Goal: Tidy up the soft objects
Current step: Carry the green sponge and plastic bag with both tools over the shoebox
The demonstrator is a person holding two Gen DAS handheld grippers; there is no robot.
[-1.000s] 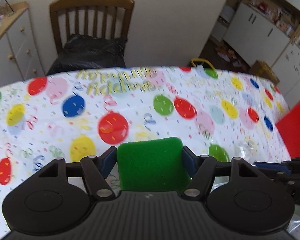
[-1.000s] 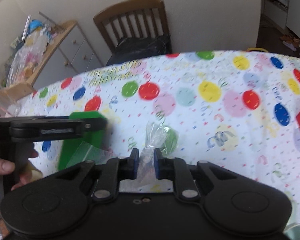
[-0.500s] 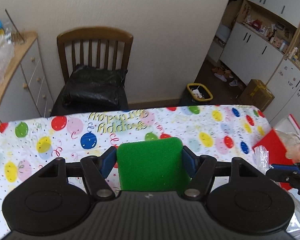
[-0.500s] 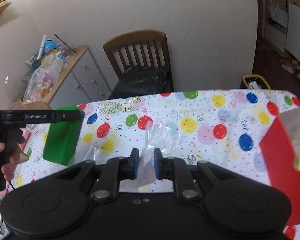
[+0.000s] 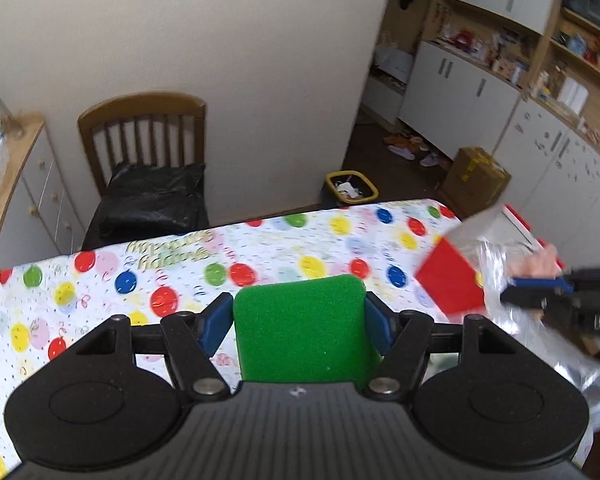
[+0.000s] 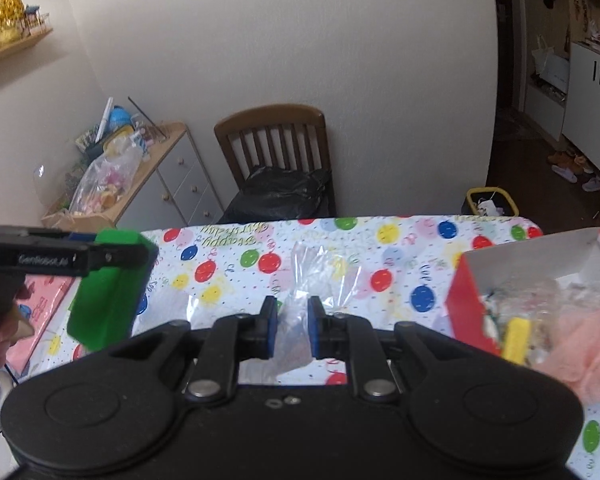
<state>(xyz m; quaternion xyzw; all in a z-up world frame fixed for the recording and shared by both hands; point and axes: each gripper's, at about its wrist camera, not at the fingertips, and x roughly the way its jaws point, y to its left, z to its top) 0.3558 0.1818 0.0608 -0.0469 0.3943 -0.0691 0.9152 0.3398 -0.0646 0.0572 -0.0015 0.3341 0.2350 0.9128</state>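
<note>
Both grippers are rising well clear of the table compared with a second ago, the balloon cloth shrinking below them. The left gripper is clenching the green sponge, carrying it in the air. The right gripper is pinching a clear bag, lifting it beside the red box. This looks like carrying both soft things toward the box, which is already holding other soft items

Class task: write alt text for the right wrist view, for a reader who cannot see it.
The right gripper pinches a clear plastic bag above a balloon-print tablecloth. At left, the left gripper holds a green sponge; at right, an open red box holds small items, beside pink mesh.
</note>
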